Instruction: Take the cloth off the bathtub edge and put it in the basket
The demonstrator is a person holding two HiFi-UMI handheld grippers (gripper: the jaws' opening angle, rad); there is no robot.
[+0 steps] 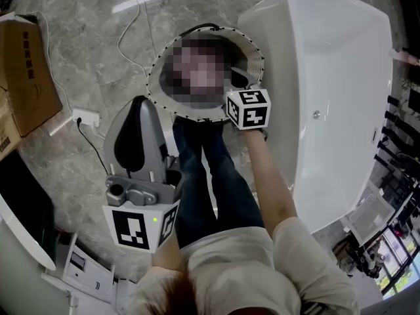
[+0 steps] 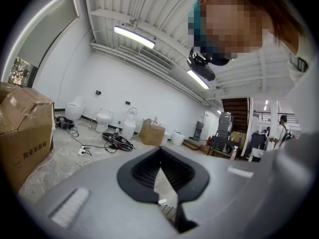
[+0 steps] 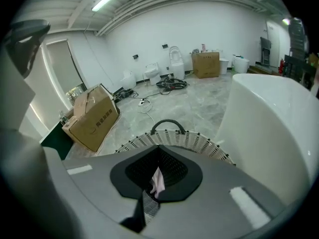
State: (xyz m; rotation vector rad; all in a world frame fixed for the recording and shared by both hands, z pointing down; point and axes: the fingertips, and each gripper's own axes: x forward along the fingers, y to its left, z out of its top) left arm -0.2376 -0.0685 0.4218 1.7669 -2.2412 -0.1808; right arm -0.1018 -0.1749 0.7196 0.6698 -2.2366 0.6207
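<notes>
A round basket [image 1: 157,64] with a white stitched rim stands on the grey floor left of the white bathtub [image 1: 328,77]. A mosaic patch hides what lies inside it. My right gripper [image 1: 248,108] hangs over the basket's right rim, close to the tub's end, its marker cube on top. In the right gripper view its jaws [image 3: 159,153] are shut above the basket [image 3: 174,138], beside the bathtub [image 3: 269,118]. A sliver of pink cloth [image 3: 158,179] shows in the slit; I cannot tell if it is pinched. My left gripper [image 1: 141,104] is shut and empty, short of the basket's left side.
A cardboard box [image 1: 26,77] and a power strip [image 1: 85,118] with cables lie on the floor at the left. The person's legs [image 1: 210,176] stand just behind the basket. A white fixture [image 1: 20,241] fills the lower left. Toilets [image 2: 103,118] line the far wall.
</notes>
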